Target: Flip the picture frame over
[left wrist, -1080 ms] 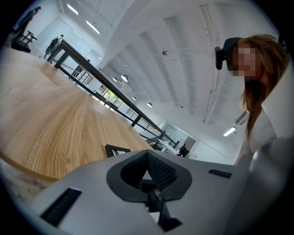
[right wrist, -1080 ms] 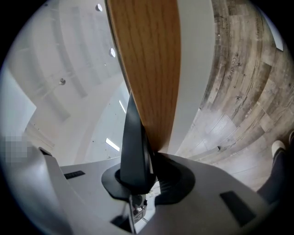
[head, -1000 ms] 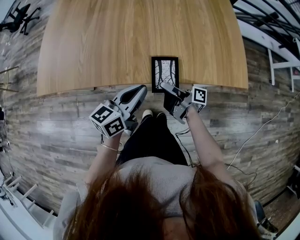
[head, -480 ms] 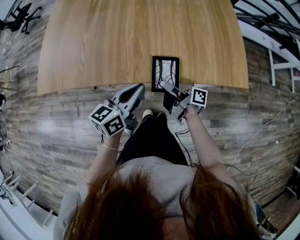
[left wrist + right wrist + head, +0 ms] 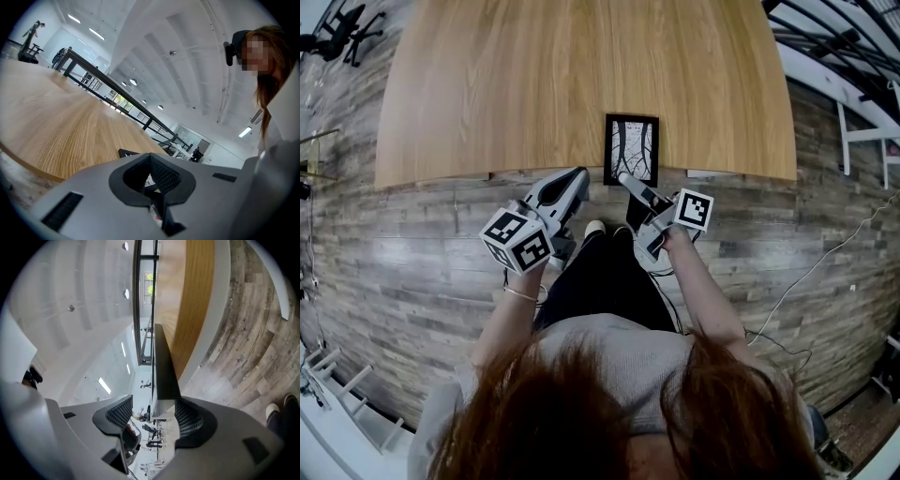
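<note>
Two claws: left claw [image 5: 578,174] together; right claw [image 5: 625,180] just opening round picture frame [image 5: 632,148]

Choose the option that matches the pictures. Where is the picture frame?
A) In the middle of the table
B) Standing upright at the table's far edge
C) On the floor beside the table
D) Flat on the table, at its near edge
D: the head view shows the picture frame lying flat, print side up, on the wooden table, with its lower short side right at the near edge.
</note>
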Tool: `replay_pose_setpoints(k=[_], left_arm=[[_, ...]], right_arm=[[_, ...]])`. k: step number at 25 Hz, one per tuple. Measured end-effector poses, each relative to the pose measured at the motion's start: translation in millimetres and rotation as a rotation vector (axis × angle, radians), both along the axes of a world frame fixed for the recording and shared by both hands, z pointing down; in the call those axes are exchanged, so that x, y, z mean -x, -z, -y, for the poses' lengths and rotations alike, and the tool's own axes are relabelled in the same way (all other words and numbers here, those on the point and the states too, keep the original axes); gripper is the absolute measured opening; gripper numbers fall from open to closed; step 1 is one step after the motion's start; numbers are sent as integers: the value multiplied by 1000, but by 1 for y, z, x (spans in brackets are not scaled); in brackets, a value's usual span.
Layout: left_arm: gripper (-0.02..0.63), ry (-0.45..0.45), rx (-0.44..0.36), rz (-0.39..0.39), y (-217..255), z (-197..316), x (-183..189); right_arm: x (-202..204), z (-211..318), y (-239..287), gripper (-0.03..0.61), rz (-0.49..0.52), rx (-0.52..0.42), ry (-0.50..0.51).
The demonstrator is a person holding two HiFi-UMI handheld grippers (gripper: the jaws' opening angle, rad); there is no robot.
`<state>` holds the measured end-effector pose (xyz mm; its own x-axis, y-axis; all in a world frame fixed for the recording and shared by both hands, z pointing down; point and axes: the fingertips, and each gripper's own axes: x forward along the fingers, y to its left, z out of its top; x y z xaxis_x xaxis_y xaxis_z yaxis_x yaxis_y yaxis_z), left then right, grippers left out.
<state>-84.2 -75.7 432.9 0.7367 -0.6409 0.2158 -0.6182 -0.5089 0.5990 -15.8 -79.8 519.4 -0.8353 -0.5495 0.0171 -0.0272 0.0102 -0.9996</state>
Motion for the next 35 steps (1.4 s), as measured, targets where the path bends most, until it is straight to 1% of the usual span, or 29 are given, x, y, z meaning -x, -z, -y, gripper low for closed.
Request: replay_pose_setpoints(k=[2,5,8,10,12,16,19,23,26,29,30,32,33,35], left_arm=[[8,17,9,-11,-1,1,5],[8,47,12,-29,1,5,13],[8,55,1,-21,3,5,15],[8,59,-12,-3,2,6,13],[8,71,-24,1,3,9,11],[8,77,-39,-15,13,12,8],[8,80,-49,-20,18,12,11],[8,81,-45,-26,18,11,12],[8,82,-43,-15,15,8,13],[8,76,-53,-3,15,5,10],[8,65,-63,4,17,3,8],[8,46,-96,23,25,0,2],[8,45,-116,28,32,-1,1],[8,65,-153,19,49,-1,0]], right_arm=[[-3,-6,7,267,-11,-16,-20],[-2,-22,22,267,-33,-39,-15],[-10,-39,28,267,-77,-62,-38],[-17,-38,22,266,-131,-94,-55],[-21,-25,11,265,-166,-104,-68],[-13,-10,10,265,-142,-94,-72],[-9,-15,0,265,-168,-44,-70],[-9,-16,-10,265,-164,-3,-87],[-9,-27,-18,265,-187,30,-78],[-18,-46,-22,265,-224,55,-88],[-23,-53,-19,265,-241,42,-91],[-35,-62,-1,265,-300,-19,-102],[-39,-61,16,265,-325,-72,-118],[-37,-49,66,264,-321,-242,-161]])
